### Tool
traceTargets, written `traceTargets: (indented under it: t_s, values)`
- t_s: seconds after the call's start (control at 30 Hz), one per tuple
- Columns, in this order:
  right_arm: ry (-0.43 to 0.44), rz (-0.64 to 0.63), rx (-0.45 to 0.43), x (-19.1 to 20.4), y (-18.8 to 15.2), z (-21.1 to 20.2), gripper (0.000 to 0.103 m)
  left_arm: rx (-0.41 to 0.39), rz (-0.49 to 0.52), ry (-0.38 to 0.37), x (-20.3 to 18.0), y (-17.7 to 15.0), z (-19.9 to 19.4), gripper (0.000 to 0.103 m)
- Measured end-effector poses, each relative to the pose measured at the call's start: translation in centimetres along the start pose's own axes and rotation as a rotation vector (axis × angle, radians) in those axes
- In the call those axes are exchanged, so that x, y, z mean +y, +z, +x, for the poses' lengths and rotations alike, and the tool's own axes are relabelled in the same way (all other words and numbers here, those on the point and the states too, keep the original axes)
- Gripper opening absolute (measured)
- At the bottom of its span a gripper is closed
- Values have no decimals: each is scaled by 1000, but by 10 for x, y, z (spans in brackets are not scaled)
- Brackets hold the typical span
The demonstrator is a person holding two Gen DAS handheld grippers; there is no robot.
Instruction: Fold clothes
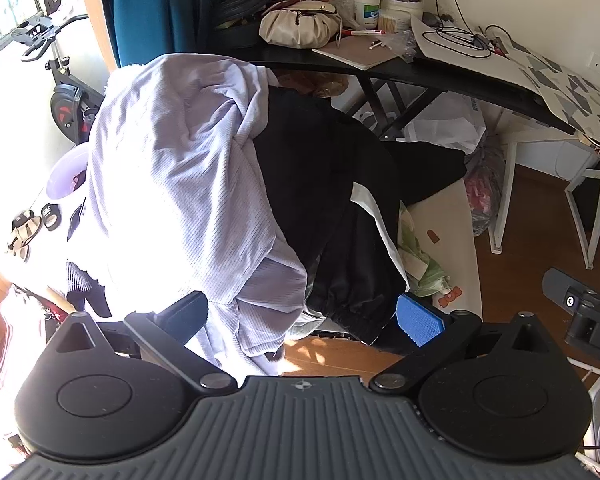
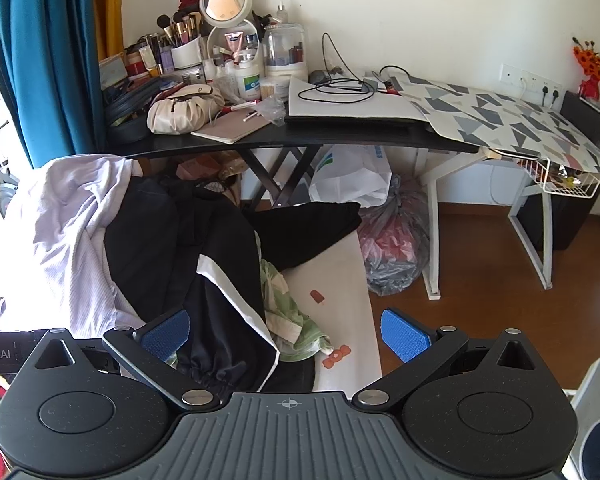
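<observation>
A pile of clothes lies on a white table [image 2: 340, 280]: a pale lilac ribbed garment [image 1: 180, 184] on the left, black trousers with a white stripe [image 1: 340, 220] beside it, and a green patterned cloth [image 2: 288, 316] at the right. My left gripper [image 1: 302, 318] is open, its blue pads either side of the lilac hem and the black elastic cuff. My right gripper [image 2: 286, 338] is open over the black trouser cuff [image 2: 212, 364] and green cloth. The pile also shows in the right wrist view, with the lilac garment [image 2: 72, 240] left of the trousers [image 2: 172, 248].
A black desk [image 2: 300, 140] crowded with cosmetics, a mirror, a beige pouch and cables stands behind the pile. Plastic bags [image 2: 392, 248] sit on the wooden floor under it. A white-legged table with a patterned cloth [image 2: 520, 120] is at the right. An exercise bike [image 1: 60, 92] stands left.
</observation>
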State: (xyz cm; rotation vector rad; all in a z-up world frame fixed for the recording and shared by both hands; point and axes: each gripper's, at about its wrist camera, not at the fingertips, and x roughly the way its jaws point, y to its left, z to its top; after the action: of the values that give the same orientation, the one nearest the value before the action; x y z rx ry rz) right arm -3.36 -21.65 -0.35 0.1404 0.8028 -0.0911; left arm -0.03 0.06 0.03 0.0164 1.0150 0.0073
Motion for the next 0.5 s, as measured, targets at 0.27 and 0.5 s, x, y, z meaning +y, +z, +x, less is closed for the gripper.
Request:
traceTargets:
  t_s: [0.27, 0.5]
  values:
    - [-15, -3, 4, 1, 1, 2, 102, 9, 2, -21, 1, -2, 2, 103]
    - [-40, -2, 13, 1, 0, 1, 102, 2, 12, -14, 0, -2, -1, 103]
